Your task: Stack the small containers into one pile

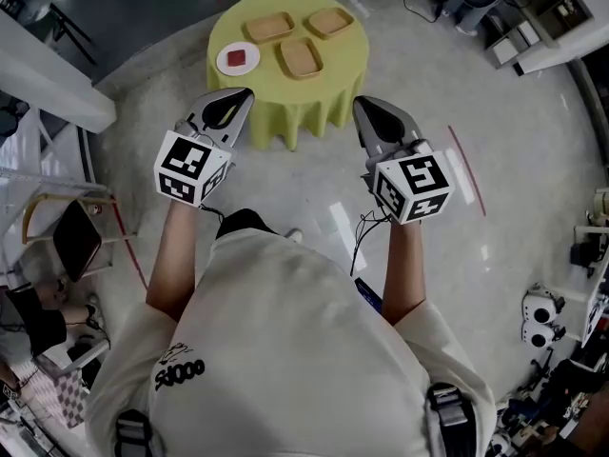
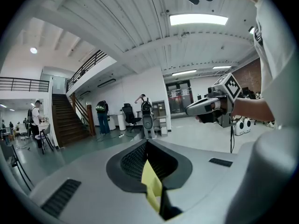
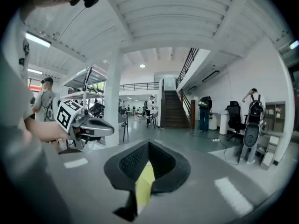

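Tan containers (image 1: 300, 57) in head view only, staircase (image 3: 174, 108) in gripper views

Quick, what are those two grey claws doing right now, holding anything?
Left gripper: closed, holding nothing.
Right gripper: closed, holding nothing.

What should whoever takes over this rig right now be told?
The left hand-held gripper is shut and empty, raised in front of the person.
The right hand-held gripper is shut and empty, likewise.
On the round table three tan trays lie apart, unstacked: back-left container, back-right container, front container. A white dish holding something red sits at the left.
Done: nothing.
Left: all stacking.
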`<state>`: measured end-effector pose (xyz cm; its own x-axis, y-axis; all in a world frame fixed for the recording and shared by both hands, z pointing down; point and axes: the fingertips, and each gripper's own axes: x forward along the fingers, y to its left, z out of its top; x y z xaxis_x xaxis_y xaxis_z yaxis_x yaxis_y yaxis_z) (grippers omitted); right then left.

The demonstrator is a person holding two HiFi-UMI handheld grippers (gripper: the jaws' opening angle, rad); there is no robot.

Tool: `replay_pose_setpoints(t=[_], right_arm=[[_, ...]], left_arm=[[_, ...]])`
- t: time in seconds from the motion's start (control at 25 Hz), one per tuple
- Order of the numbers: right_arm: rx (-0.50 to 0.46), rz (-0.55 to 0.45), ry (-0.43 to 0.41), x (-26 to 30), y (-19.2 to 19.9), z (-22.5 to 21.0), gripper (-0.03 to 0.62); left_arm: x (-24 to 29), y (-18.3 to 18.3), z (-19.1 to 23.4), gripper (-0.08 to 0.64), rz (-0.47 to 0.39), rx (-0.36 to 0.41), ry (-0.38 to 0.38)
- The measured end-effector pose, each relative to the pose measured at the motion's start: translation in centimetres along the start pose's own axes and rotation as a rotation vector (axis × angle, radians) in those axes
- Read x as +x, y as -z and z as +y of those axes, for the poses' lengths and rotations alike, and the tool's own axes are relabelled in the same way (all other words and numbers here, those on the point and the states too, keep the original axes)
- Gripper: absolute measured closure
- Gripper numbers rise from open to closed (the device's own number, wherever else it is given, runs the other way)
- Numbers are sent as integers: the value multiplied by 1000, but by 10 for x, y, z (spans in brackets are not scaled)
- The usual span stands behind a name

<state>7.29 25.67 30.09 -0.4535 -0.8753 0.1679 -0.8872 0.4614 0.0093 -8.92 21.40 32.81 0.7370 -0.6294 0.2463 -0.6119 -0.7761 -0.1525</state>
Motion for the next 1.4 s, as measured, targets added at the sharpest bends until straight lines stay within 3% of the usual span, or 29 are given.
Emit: replay_pose_setpoints(t=[0.12,0.44,1.08,1.4], right_arm=[[58,7,-13,-2,12,-6,583],[46,34,23,30,18,-28,583],[-21,29,140,193,-27,-105,583],[-4,62,192,251,-27,-139,581]], left_arm=[[4,6,-7,554,17,-5,-5],[32,19,22,554,22,-21,-13],[150,14,197,554,-17,-47,-36],[197,23,250,554,-5,-71,3]])
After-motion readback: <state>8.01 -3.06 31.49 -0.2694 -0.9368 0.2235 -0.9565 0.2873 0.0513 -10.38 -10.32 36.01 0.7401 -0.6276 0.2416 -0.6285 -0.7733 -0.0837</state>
